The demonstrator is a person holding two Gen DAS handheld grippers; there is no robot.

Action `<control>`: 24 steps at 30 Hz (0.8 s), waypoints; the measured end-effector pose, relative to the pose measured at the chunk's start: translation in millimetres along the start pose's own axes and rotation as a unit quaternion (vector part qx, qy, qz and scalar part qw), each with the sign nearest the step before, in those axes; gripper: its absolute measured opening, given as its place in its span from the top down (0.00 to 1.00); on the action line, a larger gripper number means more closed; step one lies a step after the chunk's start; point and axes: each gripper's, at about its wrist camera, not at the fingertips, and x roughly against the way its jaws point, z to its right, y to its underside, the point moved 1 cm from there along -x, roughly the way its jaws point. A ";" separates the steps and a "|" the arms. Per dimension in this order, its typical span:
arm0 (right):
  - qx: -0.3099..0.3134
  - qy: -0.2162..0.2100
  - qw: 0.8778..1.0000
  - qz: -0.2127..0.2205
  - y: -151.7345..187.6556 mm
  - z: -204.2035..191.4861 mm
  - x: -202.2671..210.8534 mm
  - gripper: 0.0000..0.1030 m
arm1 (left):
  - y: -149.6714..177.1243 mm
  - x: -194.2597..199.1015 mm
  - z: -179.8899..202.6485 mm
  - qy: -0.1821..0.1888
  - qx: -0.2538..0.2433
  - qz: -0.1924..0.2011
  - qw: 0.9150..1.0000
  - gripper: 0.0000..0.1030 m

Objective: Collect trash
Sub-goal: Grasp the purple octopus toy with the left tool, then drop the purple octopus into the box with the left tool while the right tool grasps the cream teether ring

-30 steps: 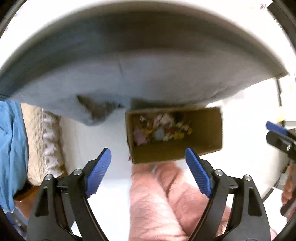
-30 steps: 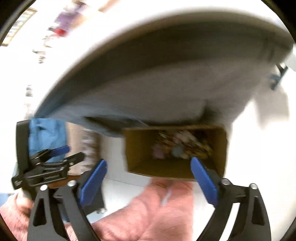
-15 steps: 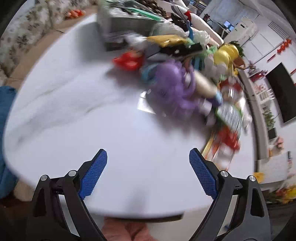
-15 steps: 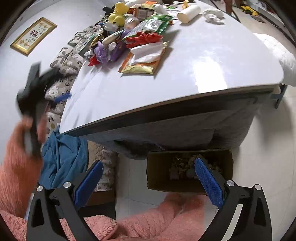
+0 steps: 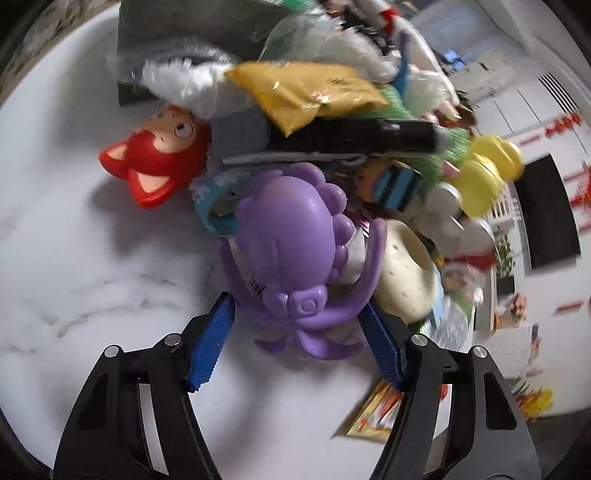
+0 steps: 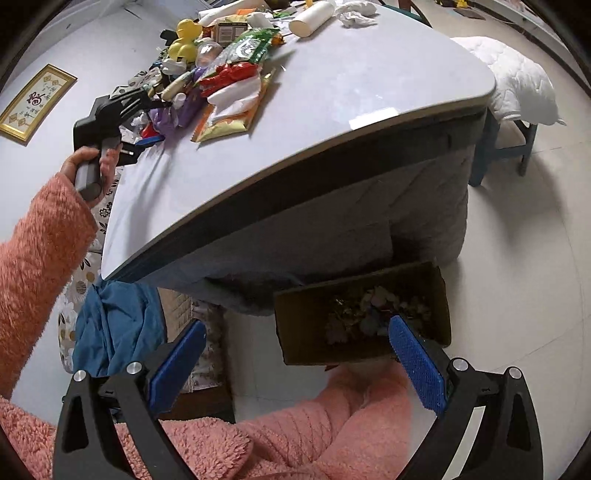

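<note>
A pile of toys and wrappers lies on the white marble table (image 5: 74, 258). A purple octopus toy (image 5: 295, 251) is nearest. My left gripper (image 5: 299, 339) is open, its blue pads on either side of the octopus's lower end, not closed on it. Behind it lie a red cat-eared toy (image 5: 155, 162), a yellow wrapper (image 5: 306, 92) and a black tube (image 5: 354, 136). My right gripper (image 6: 295, 365) is open and empty, low over the floor above a cardboard box (image 6: 362, 314) holding trash. The left gripper also shows in the right wrist view (image 6: 155, 107) at the pile.
A yellow duck (image 6: 184, 40), a white roll (image 6: 310, 14) and crumpled tissue (image 6: 354, 11) lie further back on the table. A grey cloth hangs under the tabletop (image 6: 332, 229). A blue cloth (image 6: 114, 325) and a white-cushioned stool (image 6: 517, 88) stand beside it.
My left gripper rose from over the box on the floor to the tabletop and moved in around the purple octopus. My right gripper lifted back a little from the box.
</note>
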 end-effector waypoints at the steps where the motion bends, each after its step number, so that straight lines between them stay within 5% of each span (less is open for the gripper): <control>1: 0.007 -0.003 1.000 -0.002 -4.8 -5.3 -2.2 0.05 | 4.7 4.7 -0.8 0.007 -0.015 0.000 1.000 0.37; 6: 0.069 -0.013 0.997 0.004 -36.6 -43.8 -9.0 0.05 | 40.4 46.4 -14.7 0.030 -0.048 0.012 0.998 0.38; 10: 0.146 -0.014 0.989 0.015 -94.9 -102.2 -24.1 0.05 | 80.4 70.9 -22.3 0.027 -0.079 0.018 0.996 0.38; 15: 0.138 -0.064 0.988 0.030 -177.9 -168.9 -57.5 0.05 | 116.8 89.3 -41.0 0.011 -0.076 0.024 0.997 0.39; 24: 0.292 0.119 0.947 0.054 -273.8 -260.5 -143.0 0.06 | 171.5 119.5 -89.7 0.004 -0.044 0.017 0.999 0.40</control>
